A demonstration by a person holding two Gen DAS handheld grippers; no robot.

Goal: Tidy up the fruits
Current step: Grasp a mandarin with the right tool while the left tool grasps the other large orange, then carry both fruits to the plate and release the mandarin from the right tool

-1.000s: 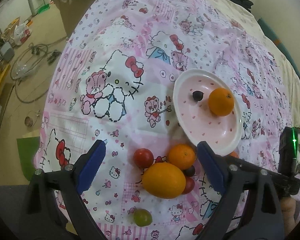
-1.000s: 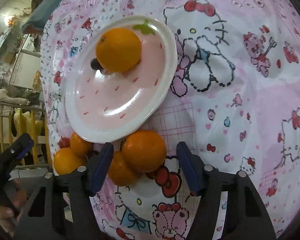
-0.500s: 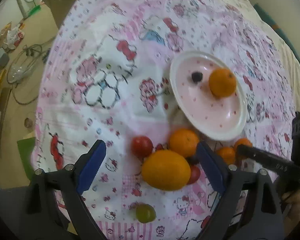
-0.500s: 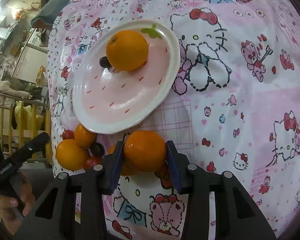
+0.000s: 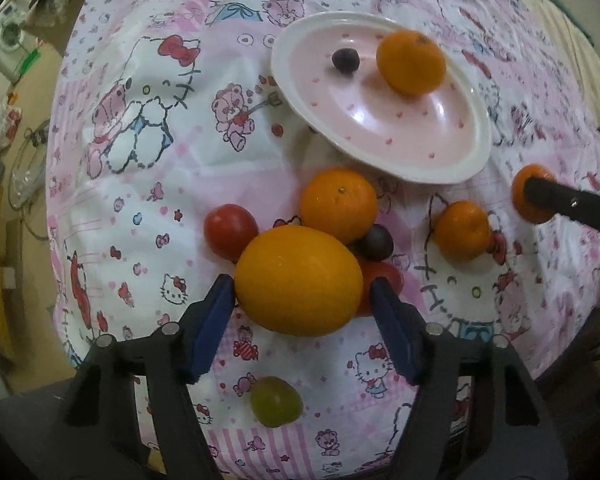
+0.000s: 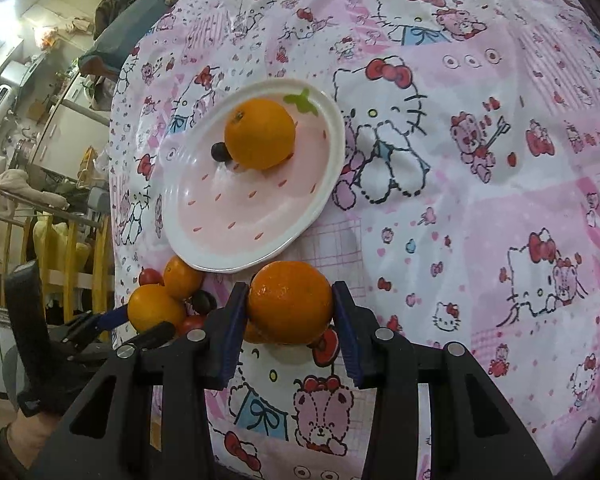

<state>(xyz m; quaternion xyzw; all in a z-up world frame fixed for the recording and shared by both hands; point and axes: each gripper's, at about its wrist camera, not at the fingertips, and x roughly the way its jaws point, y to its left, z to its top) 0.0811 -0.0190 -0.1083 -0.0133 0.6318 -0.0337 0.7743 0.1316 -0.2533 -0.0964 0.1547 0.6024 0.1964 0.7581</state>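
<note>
In the left wrist view, a red tomato (image 5: 231, 231) lies farthest left on the pink cartoon-print cloth (image 5: 148, 184), touching the big orange (image 5: 299, 281). The left gripper (image 5: 302, 294) has its blue pads (image 5: 216, 326) on either side of that big orange, at or very near its skin; whether they press it cannot be told. A green grape (image 5: 276, 401) sits alone on the cloth, nearer the camera between the fingers. Behind the big orange rests a second orange (image 5: 339, 205), with a dark grape (image 5: 374, 242) and another tomato (image 5: 384, 278) tucked against its right side. Further back stands the plate (image 5: 420, 136), carrying a dark berry (image 5: 345, 60) and a mandarin (image 5: 411, 61) set apart from each other. Right of the cluster a small mandarin (image 5: 463, 230) lies by itself. In the right wrist view, the right gripper (image 6: 290, 312) pinches an orange fruit (image 6: 290, 307) between both pads, just in front of the plate's near rim. The left gripper and its cluster show at the far left of that view.
</note>
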